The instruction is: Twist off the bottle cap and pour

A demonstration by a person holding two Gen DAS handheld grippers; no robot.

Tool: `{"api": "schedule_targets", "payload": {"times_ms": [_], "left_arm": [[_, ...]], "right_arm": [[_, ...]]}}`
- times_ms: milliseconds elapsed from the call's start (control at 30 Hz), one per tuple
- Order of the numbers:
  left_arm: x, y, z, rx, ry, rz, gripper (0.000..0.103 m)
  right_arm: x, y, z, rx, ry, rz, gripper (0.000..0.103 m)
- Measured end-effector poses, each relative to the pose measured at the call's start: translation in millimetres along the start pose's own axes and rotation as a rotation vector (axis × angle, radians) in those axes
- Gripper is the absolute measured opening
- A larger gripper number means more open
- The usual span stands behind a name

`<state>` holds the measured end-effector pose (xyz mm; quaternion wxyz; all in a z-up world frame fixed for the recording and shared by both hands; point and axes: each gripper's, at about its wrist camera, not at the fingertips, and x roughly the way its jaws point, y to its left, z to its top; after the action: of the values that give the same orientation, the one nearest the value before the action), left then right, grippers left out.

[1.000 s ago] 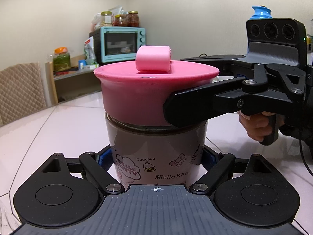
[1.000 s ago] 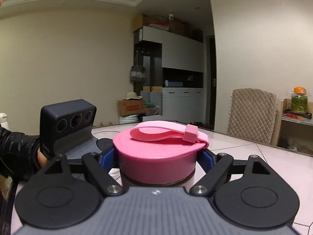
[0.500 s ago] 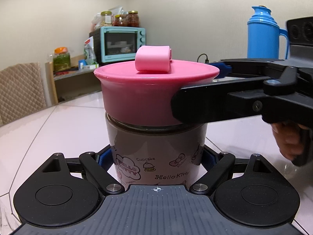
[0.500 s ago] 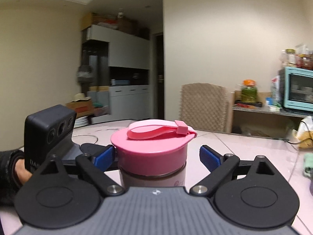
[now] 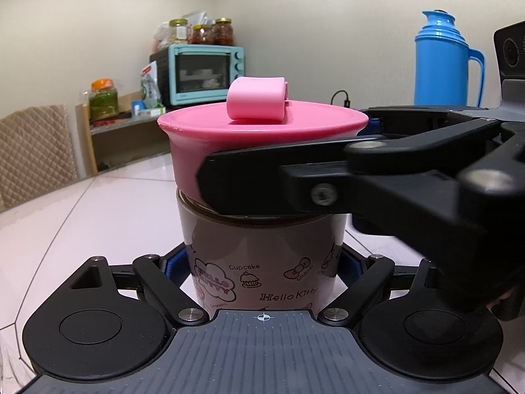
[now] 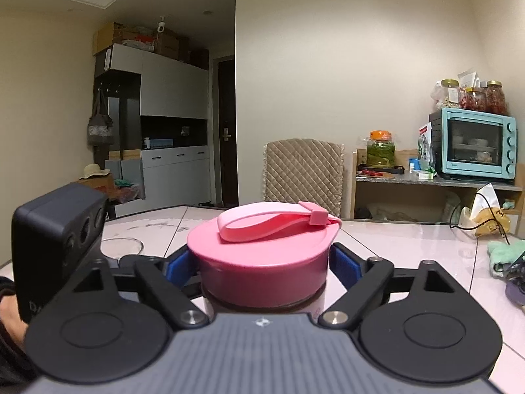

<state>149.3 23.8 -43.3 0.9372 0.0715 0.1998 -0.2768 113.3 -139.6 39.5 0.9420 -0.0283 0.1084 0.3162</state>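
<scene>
A brown Hello Kitty bottle (image 5: 262,259) stands upright on the pale table (image 5: 98,216), topped by a wide pink cap (image 5: 262,144) with a pink strap loop (image 5: 257,103). My left gripper (image 5: 262,262) is shut on the bottle's body, blue pads against both sides. My right gripper (image 6: 264,262) reaches in from the right at cap height. Its blue pads (image 6: 344,262) sit at either side of the pink cap (image 6: 262,262), with a small gap showing on the right. Its black finger (image 5: 279,180) crosses the cap's front in the left wrist view.
A blue thermos (image 5: 443,62) stands at the back right. A teal toaster oven (image 6: 472,144) with jars sits on a shelf beside a quilted chair (image 6: 302,170). A green cloth (image 6: 505,256) and a cable lie on the table's right. A glass dish (image 6: 121,246) sits far left.
My right gripper has swung around the cap toward the left wrist camera, its view panning right across the room. The jaws released from the cap a little. The bottle and left gripper stayed still.
</scene>
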Motion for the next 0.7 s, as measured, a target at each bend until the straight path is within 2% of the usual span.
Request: {"api": "schedule_targets", "payload": {"times_ms": [133, 267, 433, 500, 633, 700], "left_arm": [[0, 0, 0, 0.0, 0.0, 0.0, 0.091], [0, 0, 0, 0.0, 0.0, 0.0, 0.091], [0, 0, 0, 0.0, 0.0, 0.0, 0.091], [1, 0, 1, 0.001, 0.0, 0.0, 0.091], [2, 2, 2, -0.001, 0.001, -0.001, 0.09], [2, 3, 2, -0.002, 0.001, -0.001, 0.09]], "right_arm": [[-1, -2, -3, -0.005, -0.002, 0.015, 0.085], [0, -16, -1, -0.04, 0.002, 0.103, 0.085], [7, -44, 0, -0.082, -0.007, 0.283, 0.085], [13, -62, 1, -0.099, -0.011, 0.396, 0.085], [23, -84, 3, -0.111, -0.013, 0.544, 0.085], [24, -86, 4, -0.116, -0.01, 0.563, 0.085]]}}
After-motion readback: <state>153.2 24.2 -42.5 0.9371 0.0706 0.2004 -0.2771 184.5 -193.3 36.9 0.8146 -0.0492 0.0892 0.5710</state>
